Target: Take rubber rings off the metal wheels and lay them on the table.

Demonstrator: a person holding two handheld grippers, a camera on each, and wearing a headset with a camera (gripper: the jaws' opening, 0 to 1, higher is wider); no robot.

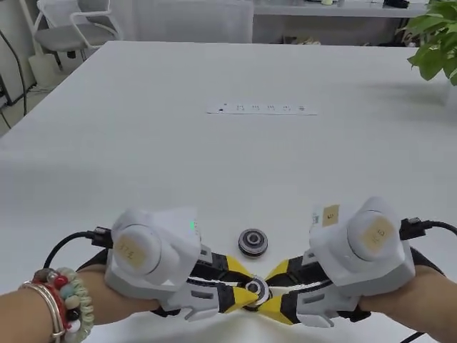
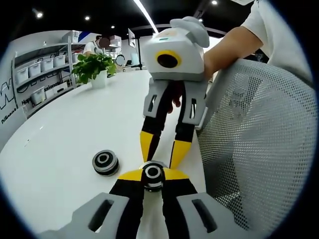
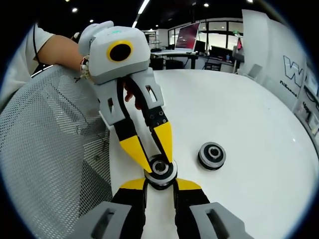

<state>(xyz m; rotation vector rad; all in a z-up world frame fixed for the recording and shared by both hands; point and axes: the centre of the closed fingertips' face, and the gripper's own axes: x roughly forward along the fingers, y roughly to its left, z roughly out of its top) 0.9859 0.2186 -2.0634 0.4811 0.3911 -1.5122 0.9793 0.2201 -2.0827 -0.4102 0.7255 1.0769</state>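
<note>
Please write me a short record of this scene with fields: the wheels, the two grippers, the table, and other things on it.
held wheel: between both grippers, near the table's front edge
free wheel: lies flat just beyond the held wheel, apart from it
left gripper: jaws closed on the held wheel
right gripper: jaws closed on the same wheel from the opposite side
rings: a dark ring seems to be on both wheels
table: white
other: white strip at mid-table; plant at the far right

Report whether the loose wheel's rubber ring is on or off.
On: a black rubber ring wraps the rim of the loose wheel lying on the table.
</note>
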